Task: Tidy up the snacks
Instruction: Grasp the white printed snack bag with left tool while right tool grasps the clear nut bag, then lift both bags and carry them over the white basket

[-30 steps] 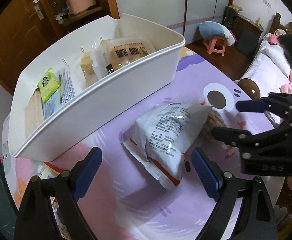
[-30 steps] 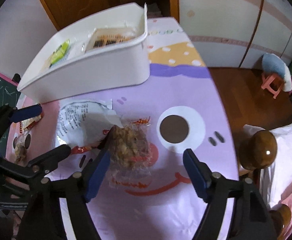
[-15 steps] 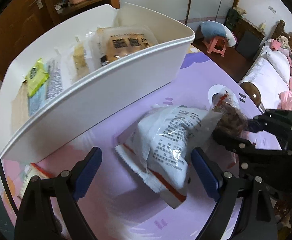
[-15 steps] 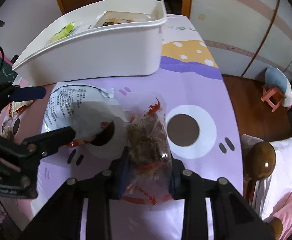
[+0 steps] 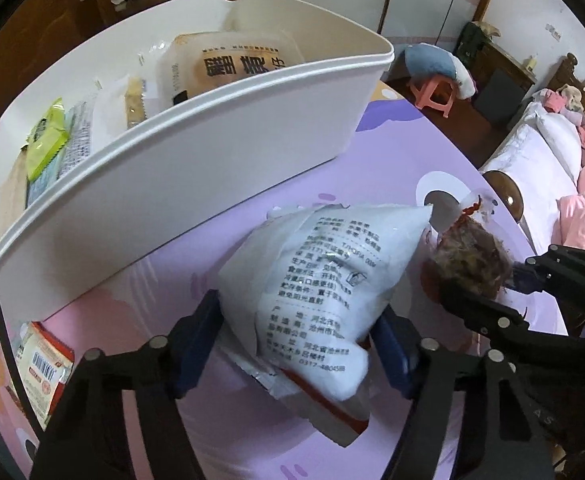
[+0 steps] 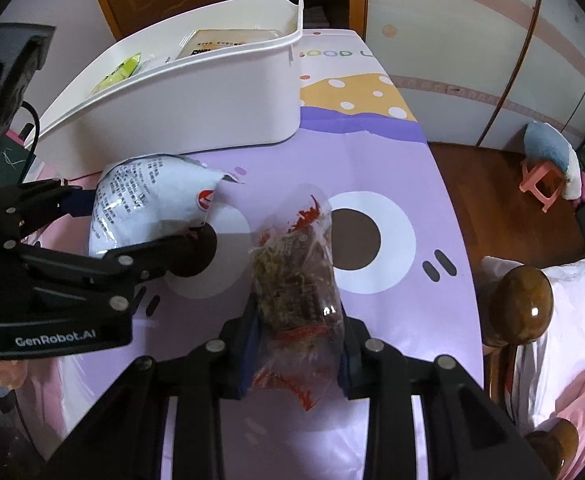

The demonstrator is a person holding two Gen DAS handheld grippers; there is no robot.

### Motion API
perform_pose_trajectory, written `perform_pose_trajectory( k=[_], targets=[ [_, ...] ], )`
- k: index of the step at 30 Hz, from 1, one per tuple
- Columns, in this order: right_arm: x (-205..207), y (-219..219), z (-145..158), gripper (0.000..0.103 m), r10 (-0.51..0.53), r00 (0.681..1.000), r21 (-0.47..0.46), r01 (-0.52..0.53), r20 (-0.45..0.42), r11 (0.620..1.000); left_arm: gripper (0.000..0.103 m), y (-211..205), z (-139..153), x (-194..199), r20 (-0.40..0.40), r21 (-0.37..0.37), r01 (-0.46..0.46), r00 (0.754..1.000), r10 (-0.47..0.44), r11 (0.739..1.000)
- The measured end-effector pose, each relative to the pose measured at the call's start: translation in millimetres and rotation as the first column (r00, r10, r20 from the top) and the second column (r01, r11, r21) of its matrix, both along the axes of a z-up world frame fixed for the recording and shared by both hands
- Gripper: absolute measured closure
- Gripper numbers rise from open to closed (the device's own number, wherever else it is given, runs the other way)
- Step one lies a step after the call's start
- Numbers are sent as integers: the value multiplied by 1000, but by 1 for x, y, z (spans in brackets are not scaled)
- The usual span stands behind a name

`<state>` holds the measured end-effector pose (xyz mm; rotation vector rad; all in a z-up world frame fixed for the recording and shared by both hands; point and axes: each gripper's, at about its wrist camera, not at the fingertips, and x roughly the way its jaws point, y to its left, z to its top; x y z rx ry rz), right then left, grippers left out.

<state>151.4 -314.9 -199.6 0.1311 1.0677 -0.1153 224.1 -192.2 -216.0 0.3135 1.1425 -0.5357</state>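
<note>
My left gripper (image 5: 300, 340) is shut on a puffy white snack bag (image 5: 324, 276) with black print and holds it above the purple table mat; the bag also shows in the right wrist view (image 6: 148, 208). My right gripper (image 6: 294, 344) is shut on a clear packet of brown snack (image 6: 296, 276), lifted off the mat; the packet also shows in the left wrist view (image 5: 472, 256), right of the white bag. A white bin (image 5: 196, 168) holding several snack packs stands just behind both, and its wall shows in the right wrist view (image 6: 196, 108).
A red and white snack pack (image 5: 40, 364) lies on the mat at the left, beside the bin's near corner. The table's right edge drops to a wooden floor with a pink stool (image 6: 540, 176) and a bed post (image 6: 524, 304).
My left gripper has closed on the white bag and lifted it. My right gripper closed on the brown snack packet and raised it off the mat.
</note>
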Motion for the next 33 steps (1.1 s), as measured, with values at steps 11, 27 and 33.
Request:
perform_pose_trajectory(
  k=[11,27,33],
  targets=[
    [-14,10,20,72,18,999,31,-20,43,999,44,24,40,-36,55,-55,-13,998,16,998],
    [-19,58,124,72,172,954,-94,-153,244,984,44,85,152,-56,222,-88,-58,972,77,994],
    [3,63,170,72,203,926,-150,-162,317,975,44,109,199,-29,291,-116,-140,942,168,983]
  ],
)
